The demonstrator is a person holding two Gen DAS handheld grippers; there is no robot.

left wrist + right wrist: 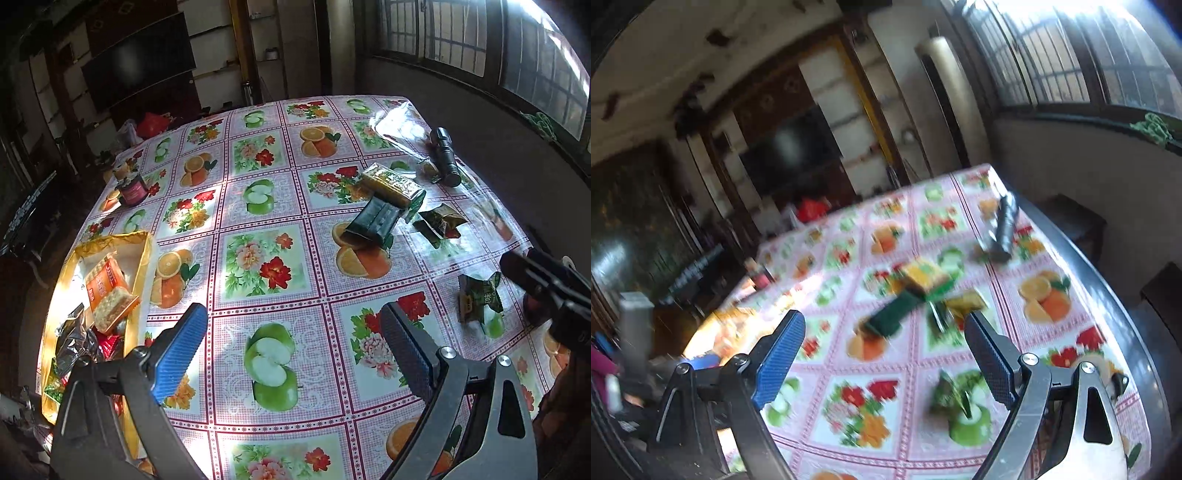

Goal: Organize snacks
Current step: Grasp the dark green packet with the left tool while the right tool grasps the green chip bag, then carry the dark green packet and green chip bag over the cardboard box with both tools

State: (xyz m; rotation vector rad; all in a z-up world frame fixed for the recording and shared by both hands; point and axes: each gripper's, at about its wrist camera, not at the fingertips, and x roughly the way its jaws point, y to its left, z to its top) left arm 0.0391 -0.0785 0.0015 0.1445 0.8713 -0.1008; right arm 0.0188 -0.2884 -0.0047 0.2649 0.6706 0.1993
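- Left tool gapes wide, empty, above the fruit-patterned desk.
- Right tool likewise wide, empty.
- Yellow cardboard box at the left edge holds an orange cracker packet.
- Green crinkled snack packet lies near the right edge.

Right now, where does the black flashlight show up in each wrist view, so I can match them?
Left wrist view: the black flashlight lies upper right, at the table's far right edge, beyond the loose snack packets.
Right wrist view: the flashlight is blurred, right of centre, again at the far right edge.
Shared landmark: the long dark green packet lying across an orange print.
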